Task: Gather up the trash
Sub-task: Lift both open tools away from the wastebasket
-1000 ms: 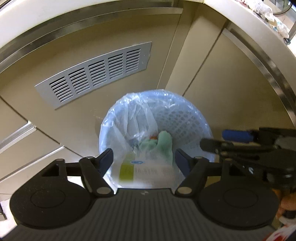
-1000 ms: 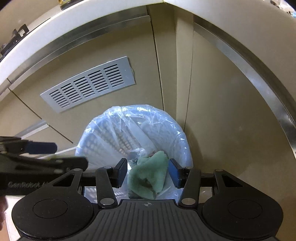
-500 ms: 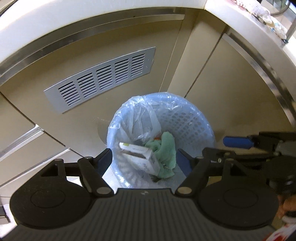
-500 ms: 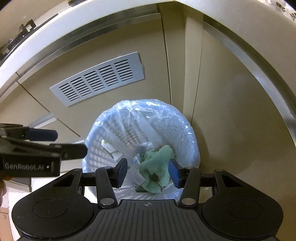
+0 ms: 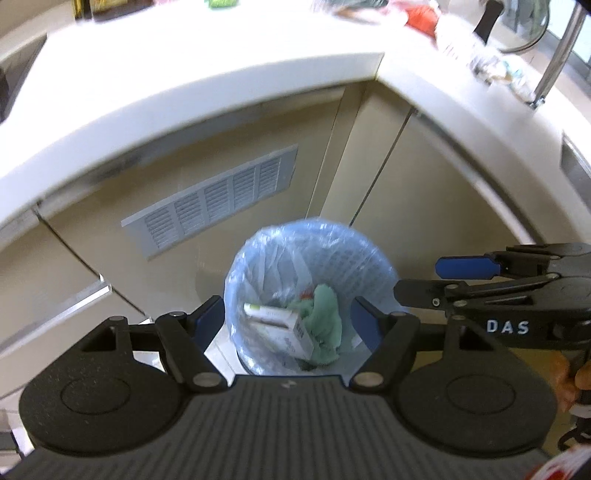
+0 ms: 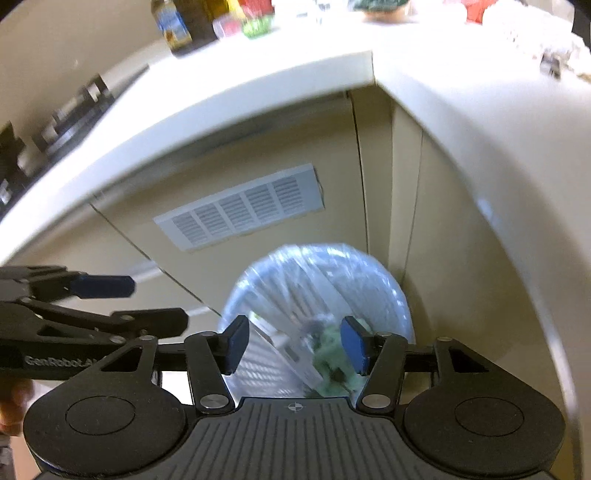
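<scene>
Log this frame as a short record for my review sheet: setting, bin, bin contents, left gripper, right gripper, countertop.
setting: corner of a kitchen counter, beige cabinet fronts, grey vent grille
bin: white mesh basket lined with a clear bag, on the floor in the corner
bin contents: white carton, crumpled green cloth
left gripper: open, empty, above the bin
right gripper: jaws just opened wider, nothing between them
countertop: bottles and clutter, too blurred to name

White countertop (image 5: pixel 207 85), beige cabinet doors (image 5: pixel 436 206), grey vent grille (image 5: pixel 214 199), bottles (image 6: pixel 184 26) on counter
</scene>
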